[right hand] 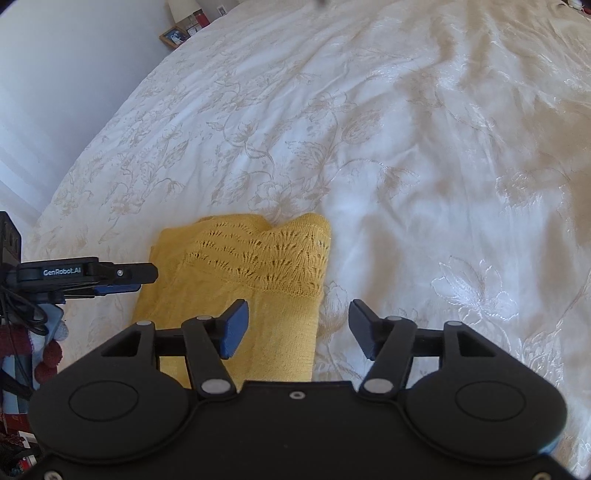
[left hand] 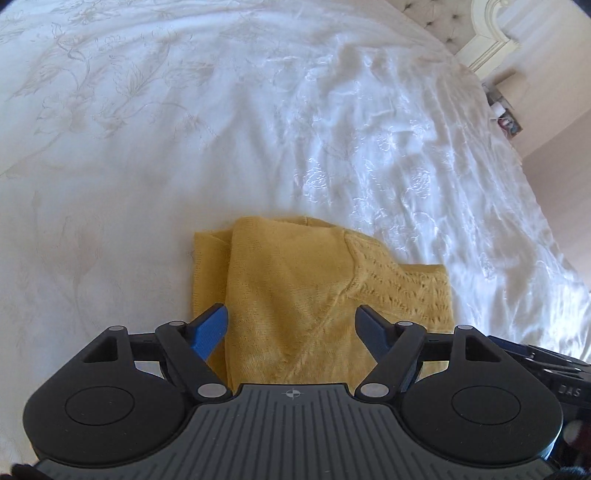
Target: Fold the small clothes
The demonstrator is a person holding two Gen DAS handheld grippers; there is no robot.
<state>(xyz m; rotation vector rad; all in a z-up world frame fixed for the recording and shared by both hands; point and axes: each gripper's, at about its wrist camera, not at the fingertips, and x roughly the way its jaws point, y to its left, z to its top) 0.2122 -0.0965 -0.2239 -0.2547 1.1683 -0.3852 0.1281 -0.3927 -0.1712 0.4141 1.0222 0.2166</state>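
A small yellow knitted garment (left hand: 295, 288) lies folded on the white bedspread (left hand: 184, 147), its lace-patterned part to the right. My left gripper (left hand: 291, 321) is open and empty, hovering over the garment's near edge. In the right wrist view the same garment (right hand: 240, 280) lies left of centre, lace band at the far end. My right gripper (right hand: 297, 321) is open and empty above the garment's right edge. The left gripper (right hand: 122, 280) shows from the side at the garment's left edge.
The bedspread (right hand: 406, 147) with a floral pattern spreads wide beyond the garment. A framed photo (right hand: 173, 37) and small items stand past the far left bed edge. A headboard and mirror frame (left hand: 491, 33) show at top right.
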